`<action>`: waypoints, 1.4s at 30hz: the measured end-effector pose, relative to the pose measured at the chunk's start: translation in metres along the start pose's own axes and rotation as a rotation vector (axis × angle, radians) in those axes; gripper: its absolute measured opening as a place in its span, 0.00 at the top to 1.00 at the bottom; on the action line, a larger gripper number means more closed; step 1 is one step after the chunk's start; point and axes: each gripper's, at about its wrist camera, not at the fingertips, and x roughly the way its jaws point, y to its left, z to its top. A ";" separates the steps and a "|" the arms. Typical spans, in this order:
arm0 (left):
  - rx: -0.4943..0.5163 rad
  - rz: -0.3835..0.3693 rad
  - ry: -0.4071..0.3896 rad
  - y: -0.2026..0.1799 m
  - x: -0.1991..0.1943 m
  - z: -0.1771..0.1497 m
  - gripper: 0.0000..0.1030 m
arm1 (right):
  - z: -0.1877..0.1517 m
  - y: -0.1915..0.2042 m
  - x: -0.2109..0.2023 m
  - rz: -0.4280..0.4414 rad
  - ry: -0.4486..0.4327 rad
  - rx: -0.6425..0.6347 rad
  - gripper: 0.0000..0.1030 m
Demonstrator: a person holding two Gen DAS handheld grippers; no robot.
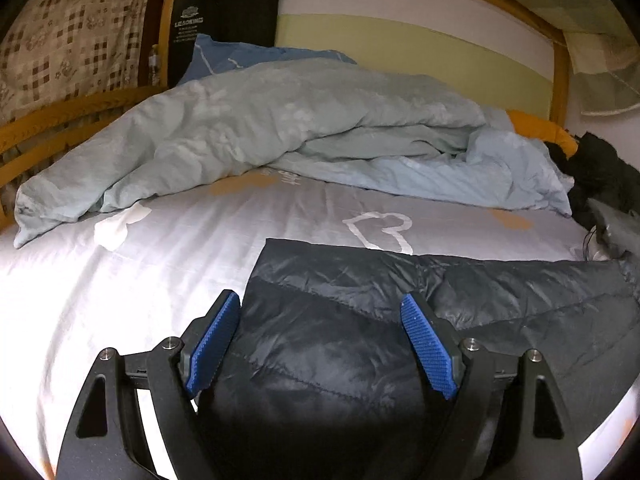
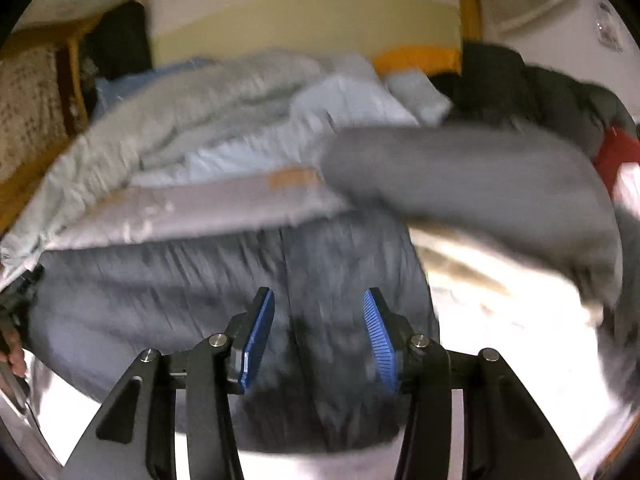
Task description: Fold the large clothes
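Left wrist view: the dark quilted jacket [image 1: 400, 320] lies flat on the white bed sheet [image 1: 120, 280], nearer than the crumpled pale blue duvet [image 1: 280, 128]. The left gripper [image 1: 320, 308] hangs over the jacket's near edge, jaws wide, pinching nothing. The right gripper [image 2: 318, 312] stands partly spread above the jacket, pads free

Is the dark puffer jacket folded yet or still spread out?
Partly folded, it seems: the dark puffer jacket shows a straight edge and lies flat on the bed sheet. The right wrist view is too blurred to confirm.
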 end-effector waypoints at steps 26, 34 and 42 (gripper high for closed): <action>0.008 0.044 -0.004 0.004 0.010 -0.011 0.23 | 0.008 0.006 0.010 -0.182 -0.087 0.028 0.57; 0.159 -0.384 -0.113 -0.074 -0.089 -0.023 0.94 | 0.020 0.067 -0.014 0.130 0.007 0.078 0.81; 0.095 -0.536 0.067 -0.141 -0.064 -0.037 0.94 | 0.008 0.146 0.013 0.280 0.103 -0.028 0.87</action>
